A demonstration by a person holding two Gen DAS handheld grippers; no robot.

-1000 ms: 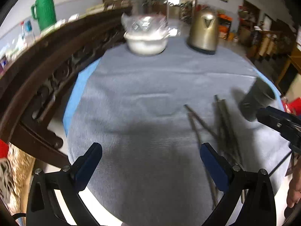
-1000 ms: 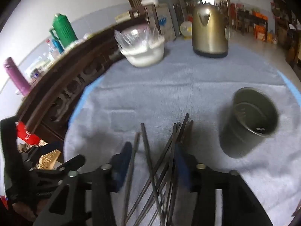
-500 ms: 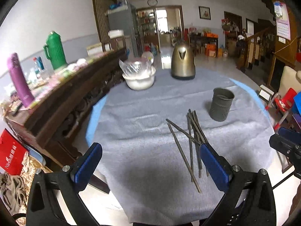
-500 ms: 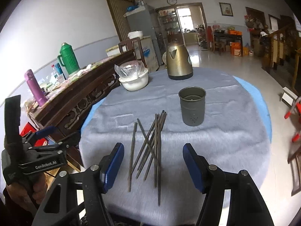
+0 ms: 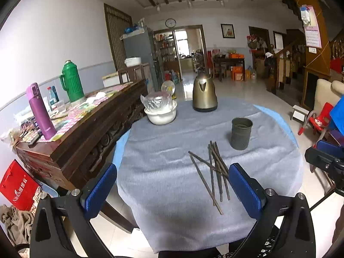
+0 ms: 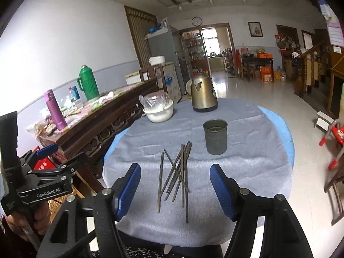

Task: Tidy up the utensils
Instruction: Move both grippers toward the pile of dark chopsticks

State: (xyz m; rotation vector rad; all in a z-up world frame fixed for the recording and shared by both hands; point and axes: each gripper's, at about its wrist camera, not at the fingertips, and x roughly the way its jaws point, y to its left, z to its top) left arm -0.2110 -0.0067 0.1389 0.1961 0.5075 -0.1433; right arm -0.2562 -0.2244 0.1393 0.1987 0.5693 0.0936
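Several dark chopsticks (image 5: pixel 215 172) lie crossed in a loose pile on the grey cloth of the round table (image 5: pixel 167 163); they also show in the right wrist view (image 6: pixel 176 174). A dark metal holder cup (image 5: pixel 241 133) stands upright just beyond them, and it shows in the right wrist view too (image 6: pixel 215 137). My left gripper (image 5: pixel 172 190) is open and empty, held back above the table's near edge. My right gripper (image 6: pixel 175 190) is open and empty, with the pile seen between its fingers from above.
A white bowl with a plastic bag (image 5: pixel 160 111) and a brass kettle (image 5: pixel 204 94) stand at the table's far side. A dark wooden sideboard (image 5: pixel 86 124) with a purple flask and green thermos runs along the left. Red child chairs (image 6: pixel 333 142) stand on the floor right.
Both grippers have pulled up and back from close over the table; the whole table and room now show. The chopsticks and cup lie as before.
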